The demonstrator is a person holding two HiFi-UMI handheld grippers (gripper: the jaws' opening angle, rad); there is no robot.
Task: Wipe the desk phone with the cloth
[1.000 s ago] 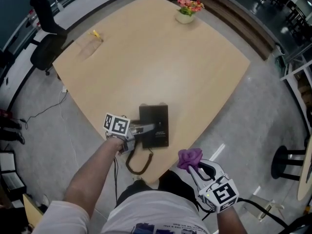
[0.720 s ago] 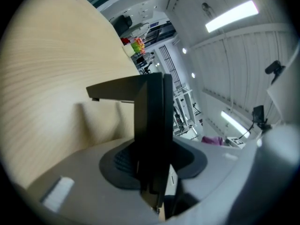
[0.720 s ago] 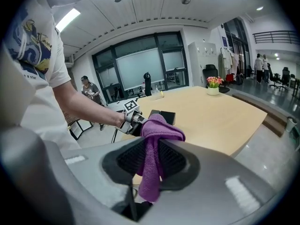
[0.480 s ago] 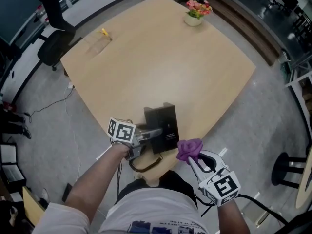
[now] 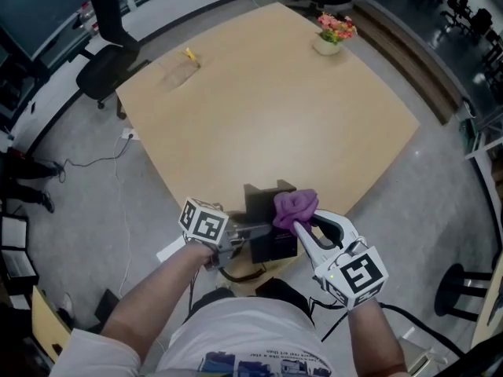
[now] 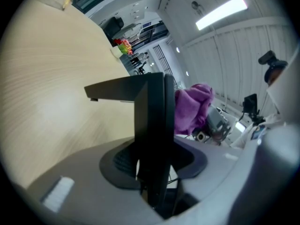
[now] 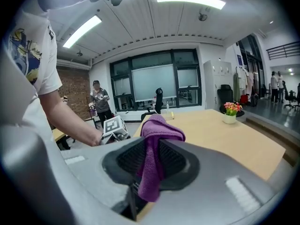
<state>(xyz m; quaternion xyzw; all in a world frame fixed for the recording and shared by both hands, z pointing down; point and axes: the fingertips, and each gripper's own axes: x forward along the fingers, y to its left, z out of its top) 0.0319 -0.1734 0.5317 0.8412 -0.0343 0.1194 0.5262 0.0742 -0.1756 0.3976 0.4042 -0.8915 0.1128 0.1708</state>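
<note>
Left tool clamps the tilted phone at the worktop edge, right tool pinches the cloth; a hard wipe could knock the phone floorward.

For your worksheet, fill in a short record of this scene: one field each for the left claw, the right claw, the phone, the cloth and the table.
Left claw: shut on the phone's edge
Phone: black, tilted up at the table's near edge
Right claw: shut on the cloth
Cloth: purple, bunched, up against the phone
Table: pale wood
Also on table: flowers at the far corner
</note>
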